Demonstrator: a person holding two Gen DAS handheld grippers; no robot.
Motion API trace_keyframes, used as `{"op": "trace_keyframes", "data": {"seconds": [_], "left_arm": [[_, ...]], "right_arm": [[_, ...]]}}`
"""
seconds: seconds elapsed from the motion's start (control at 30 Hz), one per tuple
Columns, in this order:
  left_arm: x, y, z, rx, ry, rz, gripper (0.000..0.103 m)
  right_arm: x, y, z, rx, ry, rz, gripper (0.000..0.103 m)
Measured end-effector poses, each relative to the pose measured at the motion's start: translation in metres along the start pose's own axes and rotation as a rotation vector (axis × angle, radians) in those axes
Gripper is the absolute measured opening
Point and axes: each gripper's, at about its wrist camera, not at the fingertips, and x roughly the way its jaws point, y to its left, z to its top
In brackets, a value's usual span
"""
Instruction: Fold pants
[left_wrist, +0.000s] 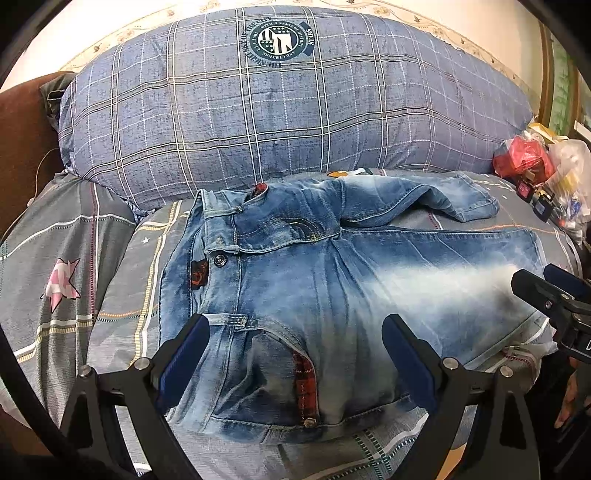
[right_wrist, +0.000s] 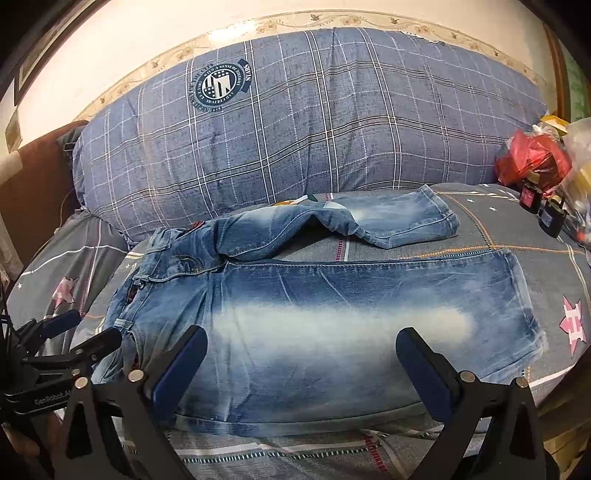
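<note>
Faded blue jeans (left_wrist: 332, 280) lie spread on the bed, waistband to the left, legs to the right; they also show in the right wrist view (right_wrist: 332, 314). The near leg lies flat. The far leg (right_wrist: 391, 218) is bunched and bent toward the pillow. My left gripper (left_wrist: 295, 332) is open, hovering over the waist and hip pocket. My right gripper (right_wrist: 301, 350) is open, hovering over the near leg's thigh. The right gripper shows at the right edge of the left wrist view (left_wrist: 546, 291); the left gripper shows at the left of the right wrist view (right_wrist: 74, 332).
A large blue plaid pillow (left_wrist: 280, 110) stands behind the jeans. The bed has a grey plaid sheet (right_wrist: 517, 229) with pink stars. Red and clear plastic bags (right_wrist: 535, 158) and small dark jars (right_wrist: 532, 197) sit at the far right. A brown headboard (left_wrist: 18, 140) is at left.
</note>
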Motion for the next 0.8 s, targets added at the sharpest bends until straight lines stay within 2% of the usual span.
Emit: {"op": "trace_keyframes", "data": {"seconds": [0.8], "left_arm": [[0.0004, 0.0018, -0.0023, -0.006, -0.001, 0.002, 0.094]], "right_arm": [[-0.0001, 0.0021, -0.0009, -0.001, 0.003, -0.001, 0.103]]}}
